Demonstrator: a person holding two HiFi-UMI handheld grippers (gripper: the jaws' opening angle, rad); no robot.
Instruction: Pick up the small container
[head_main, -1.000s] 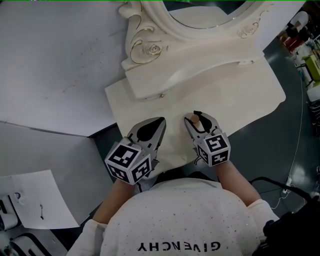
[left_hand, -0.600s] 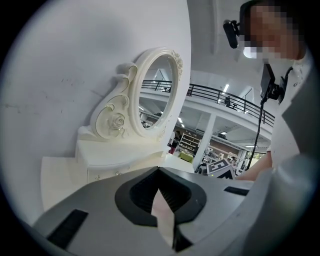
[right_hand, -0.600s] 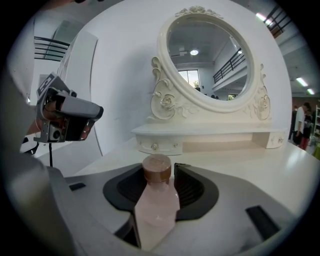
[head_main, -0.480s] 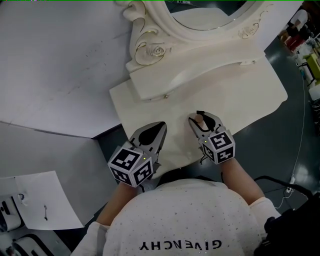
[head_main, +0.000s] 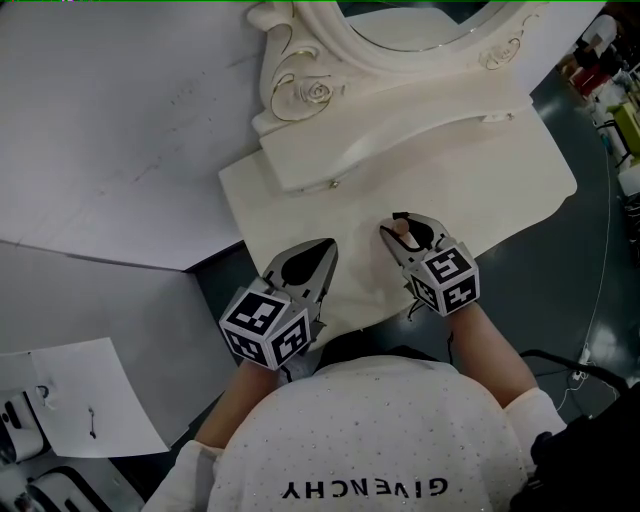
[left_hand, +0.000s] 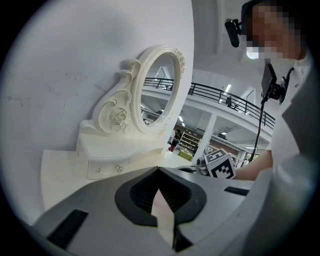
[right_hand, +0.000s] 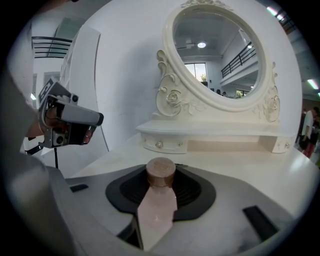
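Observation:
The small container (right_hand: 157, 210) is a pale pink bottle with a brown round cap (right_hand: 160, 172). It stands upright between the jaws of my right gripper (right_hand: 161, 178), which are closing, and their sides touch its body. In the head view the cap (head_main: 402, 228) shows at the tip of my right gripper (head_main: 406, 224), over the front of the cream dressing table (head_main: 500, 180). To the left, my left gripper (head_main: 326, 244) is over the table's front edge with its tips together and nothing in them. The left gripper view shows the left gripper (left_hand: 159, 170) shut.
An ornate oval mirror (right_hand: 215, 50) on a low shelf with small drawers (right_hand: 165, 144) stands at the back of the table. White wall panels (head_main: 100, 120) lie to the left. A sheet of paper (head_main: 80, 400) lies on the floor at lower left. Clutter (head_main: 610, 70) sits at far right.
My right gripper has drifted a little to the right with the container between its jaws, and the jaws have drawn closer round it. The left gripper has hardly moved.

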